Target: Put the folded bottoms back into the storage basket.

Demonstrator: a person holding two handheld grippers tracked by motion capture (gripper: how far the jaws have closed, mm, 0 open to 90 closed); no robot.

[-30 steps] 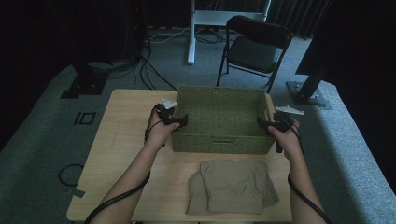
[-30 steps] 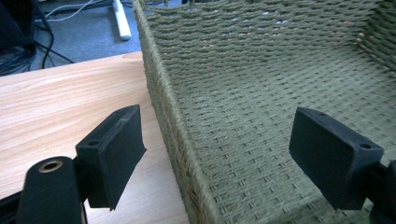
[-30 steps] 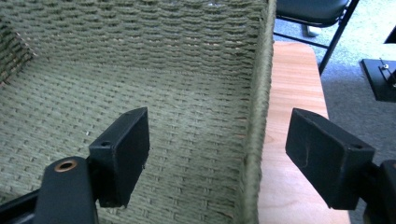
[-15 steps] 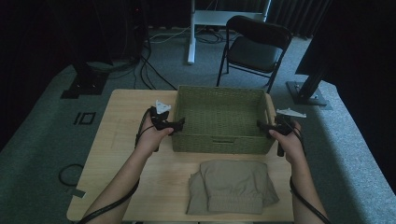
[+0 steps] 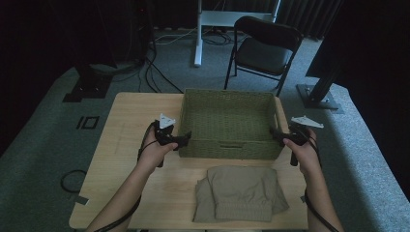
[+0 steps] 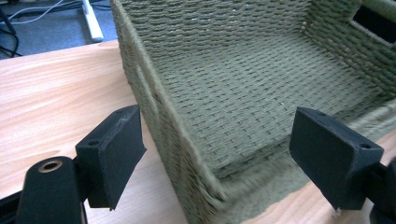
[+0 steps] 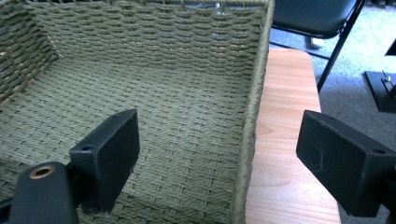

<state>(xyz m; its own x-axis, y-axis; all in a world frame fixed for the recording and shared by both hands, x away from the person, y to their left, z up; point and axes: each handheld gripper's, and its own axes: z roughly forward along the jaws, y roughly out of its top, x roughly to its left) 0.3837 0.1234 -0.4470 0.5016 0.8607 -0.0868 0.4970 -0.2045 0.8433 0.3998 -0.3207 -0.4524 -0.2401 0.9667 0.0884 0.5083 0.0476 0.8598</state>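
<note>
**Woven basket flanked by two open grippers**

A rectangular olive-green woven basket (image 5: 229,123) is seen standing on the light wooden table (image 5: 130,111), towards its far edge. The left gripper (image 5: 186,139) is held at the basket's left near corner, its jaws spread wide with the corner wall between them, untouched by either pad. The right gripper (image 5: 274,135) is held at the basket's right wall near the front corner; its jaws have just been opening and now stand wide, the wall between them without contact. A folded khaki-grey garment (image 5: 241,193) lies just in front of the basket. A black folding chair (image 5: 263,48) stands behind the basket, beyond the table.
</note>
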